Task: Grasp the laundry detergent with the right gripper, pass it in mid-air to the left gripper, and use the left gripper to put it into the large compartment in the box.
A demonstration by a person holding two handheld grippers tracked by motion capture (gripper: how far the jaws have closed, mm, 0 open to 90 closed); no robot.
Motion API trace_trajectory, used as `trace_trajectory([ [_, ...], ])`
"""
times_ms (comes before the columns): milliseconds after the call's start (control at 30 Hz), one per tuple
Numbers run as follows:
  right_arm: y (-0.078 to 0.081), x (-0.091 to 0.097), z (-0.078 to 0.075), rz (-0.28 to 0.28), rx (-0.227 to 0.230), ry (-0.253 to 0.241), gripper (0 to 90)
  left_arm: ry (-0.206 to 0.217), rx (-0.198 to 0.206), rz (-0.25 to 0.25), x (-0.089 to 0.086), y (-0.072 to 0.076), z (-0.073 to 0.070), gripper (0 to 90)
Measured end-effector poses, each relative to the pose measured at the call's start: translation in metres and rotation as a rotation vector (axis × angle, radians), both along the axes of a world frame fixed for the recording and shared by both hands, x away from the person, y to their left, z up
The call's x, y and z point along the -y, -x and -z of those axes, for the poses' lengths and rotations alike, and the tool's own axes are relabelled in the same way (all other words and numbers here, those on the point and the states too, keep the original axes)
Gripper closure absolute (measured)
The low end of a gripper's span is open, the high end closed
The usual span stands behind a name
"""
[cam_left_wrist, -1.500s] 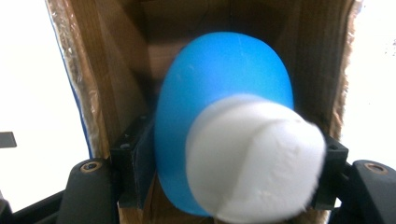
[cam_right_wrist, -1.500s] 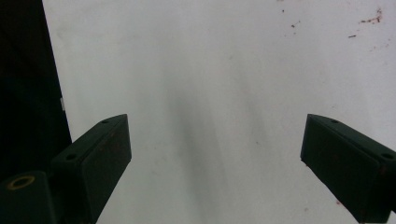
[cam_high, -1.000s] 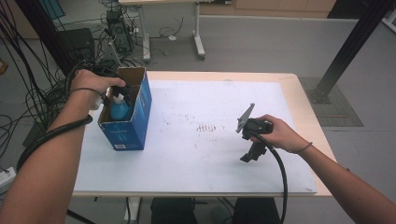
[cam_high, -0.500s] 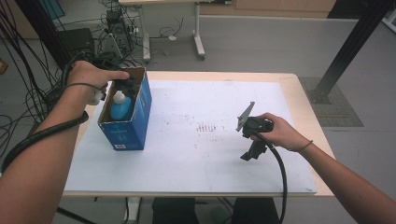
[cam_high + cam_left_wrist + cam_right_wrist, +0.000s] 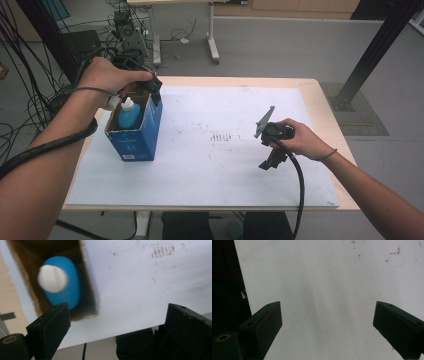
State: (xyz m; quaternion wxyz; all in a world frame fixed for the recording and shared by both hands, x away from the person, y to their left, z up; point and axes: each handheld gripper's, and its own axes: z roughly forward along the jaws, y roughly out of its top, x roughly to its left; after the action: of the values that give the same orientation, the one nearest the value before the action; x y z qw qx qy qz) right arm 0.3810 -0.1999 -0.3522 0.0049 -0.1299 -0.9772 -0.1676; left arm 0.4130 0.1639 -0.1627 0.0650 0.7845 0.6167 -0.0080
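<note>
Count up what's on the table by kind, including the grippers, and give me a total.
Blue cardboard box: 1
Blue bottle with white cap, standing in the box: 1
White paper sheet covering the tabletop: 1
Handheld grippers, left gripper and right gripper, both open and holding nothing: 2
Total: 5
</note>
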Motion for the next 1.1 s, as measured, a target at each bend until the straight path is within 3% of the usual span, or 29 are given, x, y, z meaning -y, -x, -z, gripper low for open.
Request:
trace_trajectory([
  [300, 0.003, -0.005, 0.0, 0.003, -0.008, -0.008, 8.1, 0.027, -0.01, 0.105, 0.026, 0.01, 0.004, 6.5],
  [433, 0.002, -0.007, 0.0, 0.002, -0.007, -0.012, 8.1, 0.066, -0.014, 0.154, 0.038, 0.016, 0.005, 5.4],
  [667, 0.003, -0.01, 0.002, -0.006, -0.012, -0.012, 8.1, 0.052, -0.019, 0.215, 0.064, 0.021, 0.013, 5.0],
  [900, 0.004, -0.004, 0.0, 0.008, -0.006, -0.021, 8.0, 0.061, -0.019, 0.249, 0.083, 0.023, 0.028, 4.9],
  [1100, 0.005, 0.0, 0.001, 0.02, -0.011, -0.022, 8.0, 0.053, -0.041, 0.277, 0.096, 0.025, 0.053, 5.1],
])
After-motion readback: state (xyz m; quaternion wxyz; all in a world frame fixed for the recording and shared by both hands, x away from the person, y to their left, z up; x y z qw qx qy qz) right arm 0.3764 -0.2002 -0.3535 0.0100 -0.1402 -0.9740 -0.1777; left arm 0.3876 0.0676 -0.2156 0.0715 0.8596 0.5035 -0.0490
